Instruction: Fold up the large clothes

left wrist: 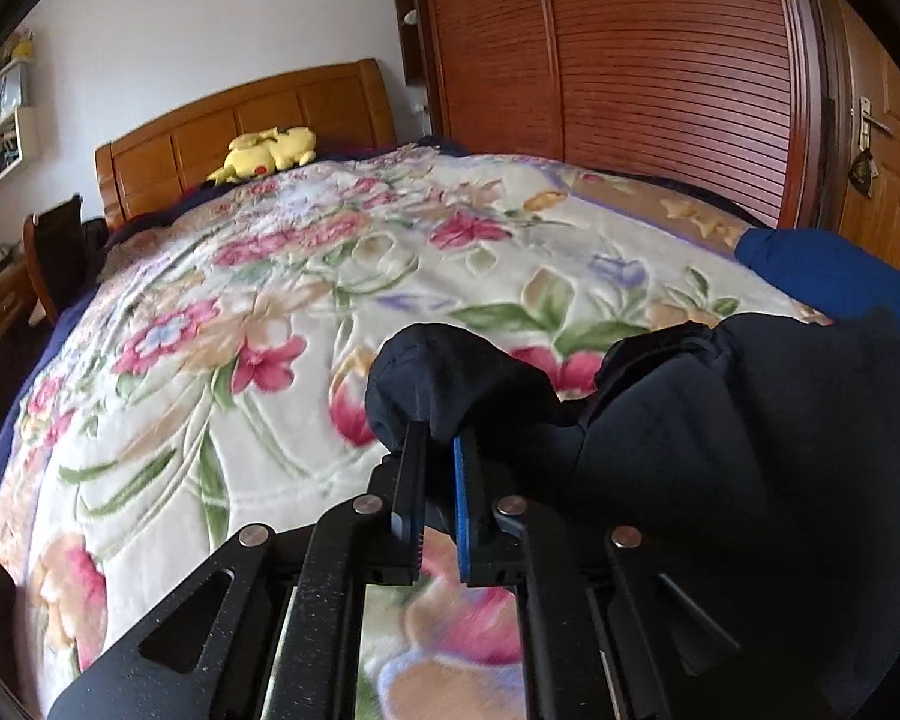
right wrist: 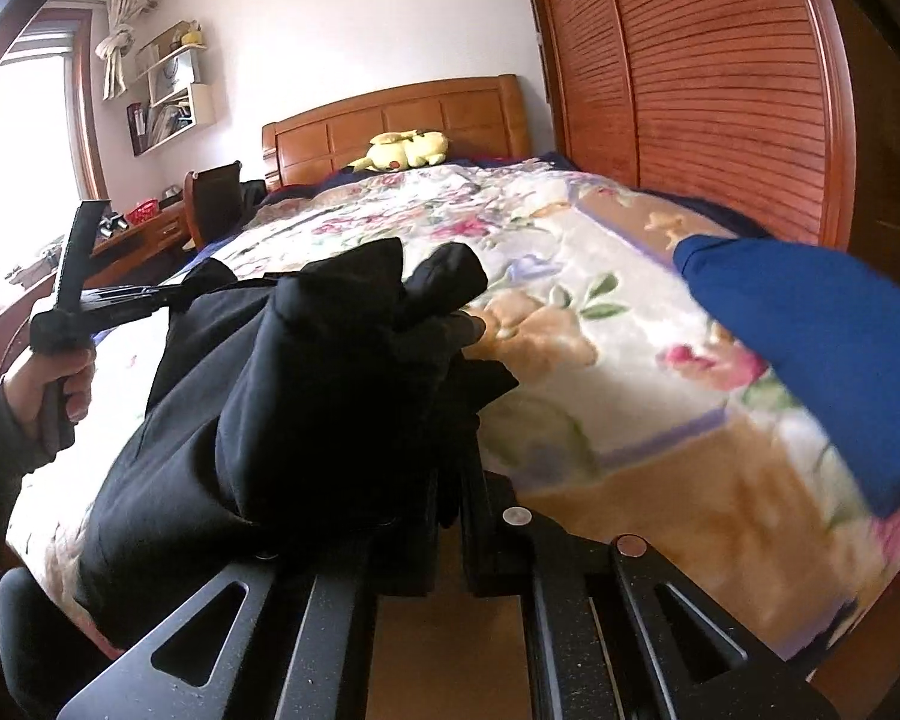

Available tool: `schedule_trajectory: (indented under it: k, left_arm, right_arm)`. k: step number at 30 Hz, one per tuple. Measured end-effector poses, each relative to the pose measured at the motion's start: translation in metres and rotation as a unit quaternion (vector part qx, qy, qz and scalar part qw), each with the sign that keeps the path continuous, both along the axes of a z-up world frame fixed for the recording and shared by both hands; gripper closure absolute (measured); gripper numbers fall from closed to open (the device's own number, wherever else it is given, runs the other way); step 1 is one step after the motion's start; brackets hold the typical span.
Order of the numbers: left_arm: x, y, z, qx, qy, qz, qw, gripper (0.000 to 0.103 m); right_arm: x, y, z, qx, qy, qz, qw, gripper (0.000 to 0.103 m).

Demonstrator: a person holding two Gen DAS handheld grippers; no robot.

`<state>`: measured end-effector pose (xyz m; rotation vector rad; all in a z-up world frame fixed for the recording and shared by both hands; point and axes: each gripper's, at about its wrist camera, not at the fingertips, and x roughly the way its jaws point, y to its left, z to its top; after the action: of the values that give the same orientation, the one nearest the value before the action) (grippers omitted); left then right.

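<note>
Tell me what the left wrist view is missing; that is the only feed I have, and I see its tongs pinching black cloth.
Observer: The right tongs are shut on the same black garment, which bunches up over them.
Operator: Report where my left tool sits relative to that.
Observer: The left tongs show at the garment's far left edge, held by the left hand.
Operator: Describe the blue thing at my right edge.
Observer: It is a blue garment lying on the floral blanket, apart from the black one.
Operator: Say what lies left of the bed.
Observer: A bright window with a wooden desk below it.
</note>
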<state>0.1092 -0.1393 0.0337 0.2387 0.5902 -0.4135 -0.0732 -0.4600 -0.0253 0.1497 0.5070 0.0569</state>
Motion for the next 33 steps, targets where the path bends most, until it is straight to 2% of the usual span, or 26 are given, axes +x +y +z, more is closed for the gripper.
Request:
schedule_trajectory:
  k: [4,8,16,22,29,33]
  left_arm:
    - [0.002,-0.023,0.014,-0.008,-0.011,-0.007,0.9999,0.095]
    - [0.007,-0.064,0.033,-0.006,-0.03,-0.019,0.9994,0.095]
    - [0.02,-0.168,0.089,-0.013,-0.071,-0.06,0.9956,0.096]
    - [0.027,-0.263,0.128,-0.028,-0.094,-0.105,0.9896,0.096]
    - [0.018,-0.367,0.145,-0.047,-0.109,-0.162,0.9796,0.096]
    - [0.018,-0.409,0.138,-0.058,-0.09,-0.185,0.977,0.095]
  right_arm:
    - [0.001,-0.011,0.008,-0.019,-0.003,-0.003,1.0,0.098]
    - [-0.003,-0.028,0.025,-0.041,-0.013,-0.013,0.999,0.098]
    - [-0.021,-0.077,0.066,-0.095,-0.036,-0.05,0.994,0.098]
    - [-0.044,-0.131,0.087,-0.124,-0.038,-0.105,0.986,0.098]
    - [-0.081,-0.181,0.092,-0.129,-0.028,-0.178,0.975,0.098]
    - [-0.112,-0.196,0.086,-0.131,-0.022,-0.213,0.968,0.098]
